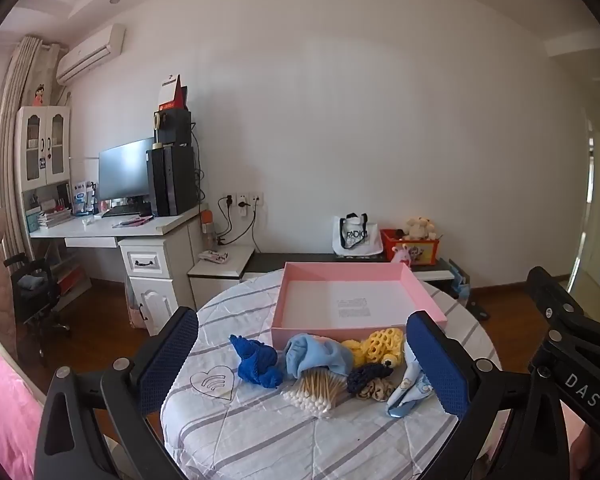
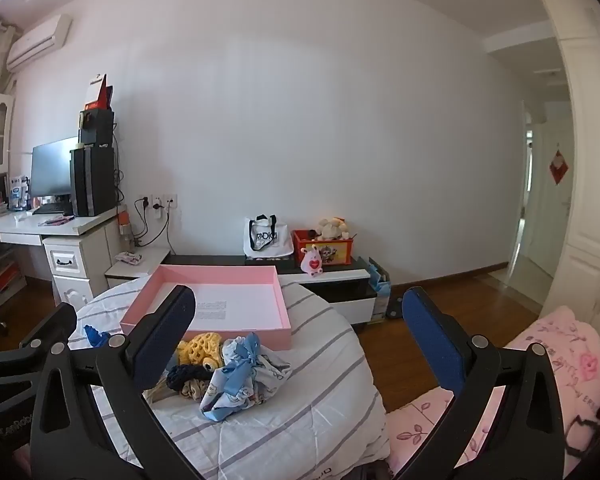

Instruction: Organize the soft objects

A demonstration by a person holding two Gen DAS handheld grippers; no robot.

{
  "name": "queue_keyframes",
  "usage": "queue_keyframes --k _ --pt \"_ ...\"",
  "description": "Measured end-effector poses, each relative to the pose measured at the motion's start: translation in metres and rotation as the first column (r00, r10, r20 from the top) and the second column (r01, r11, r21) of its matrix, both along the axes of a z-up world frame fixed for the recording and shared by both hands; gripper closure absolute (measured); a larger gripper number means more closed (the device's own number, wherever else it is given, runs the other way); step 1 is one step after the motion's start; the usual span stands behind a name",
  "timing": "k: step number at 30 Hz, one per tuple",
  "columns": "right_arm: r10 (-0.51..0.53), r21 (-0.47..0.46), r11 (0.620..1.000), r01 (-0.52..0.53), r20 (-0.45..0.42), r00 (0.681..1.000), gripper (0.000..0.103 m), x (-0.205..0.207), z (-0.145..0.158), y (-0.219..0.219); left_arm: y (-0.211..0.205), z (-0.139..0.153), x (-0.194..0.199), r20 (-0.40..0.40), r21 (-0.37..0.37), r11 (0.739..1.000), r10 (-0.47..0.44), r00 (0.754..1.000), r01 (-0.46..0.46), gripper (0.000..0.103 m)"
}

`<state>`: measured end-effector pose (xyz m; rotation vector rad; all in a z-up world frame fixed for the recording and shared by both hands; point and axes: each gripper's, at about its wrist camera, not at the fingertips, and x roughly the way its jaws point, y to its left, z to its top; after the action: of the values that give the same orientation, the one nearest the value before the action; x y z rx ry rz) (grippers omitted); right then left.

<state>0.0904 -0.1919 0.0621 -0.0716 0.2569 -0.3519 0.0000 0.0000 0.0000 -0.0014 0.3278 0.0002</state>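
1. Landmark: pink box (image 1: 342, 304), empty, open top, sitting on the striped quilt (image 1: 260, 432). All the soft items lie in a row just in front of its near wall, none inside yet.
2. Far left of the row: royal-blue knitted piece (image 1: 257, 362), slightly apart from the rest, near the box's front-left corner.
3. Next: light-blue cloth (image 1: 318, 354) touching the box's near wall, draped over the stick ends of a cotton-swab bundle (image 1: 315, 392) that fans out toward the camera.
4. Centre-right: yellow crocheted toy (image 1: 380, 346) against the box wall; navy scrunchie (image 1: 366, 374) and leopard-print scrunchie (image 1: 376, 390) touch in front of it.
5. Far right: printed baby cloth with blue ribbon (image 2: 240, 380), bunched, nearest the box's front-right corner.
6. Left gripper (image 1: 300, 364): fingers spread wide, holding nothing, hovering short of the pile. Right gripper (image 2: 300, 344): also spread wide and empty, off to the right of the pile.
7. Judgement: no pick started. Start with the isolated royal-blue piece, the cleanest grab. Come in from above, pinch the bulk, not a loose edge, lift clear over the box wall.
8. Risk: the light-blue cloth likely drags the swabs; lift slowly.
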Motion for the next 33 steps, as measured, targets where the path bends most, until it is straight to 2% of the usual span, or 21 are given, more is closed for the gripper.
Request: queue_keyframes --k 12,33 --pt "0.018 -0.011 1.0 -0.018 0.005 1.0 0.0 -0.003 0.001 -0.001 0.004 0.0 -0.001 0.005 -0.023 1.0 0.005 1.0 -0.005 0.0" --pt "0.018 -0.024 1.0 -0.018 0.009 1.0 0.0 -0.002 0.001 0.0 0.001 0.003 -0.002 0.012 0.007 1.0 0.006 1.0 -0.006 0.0"
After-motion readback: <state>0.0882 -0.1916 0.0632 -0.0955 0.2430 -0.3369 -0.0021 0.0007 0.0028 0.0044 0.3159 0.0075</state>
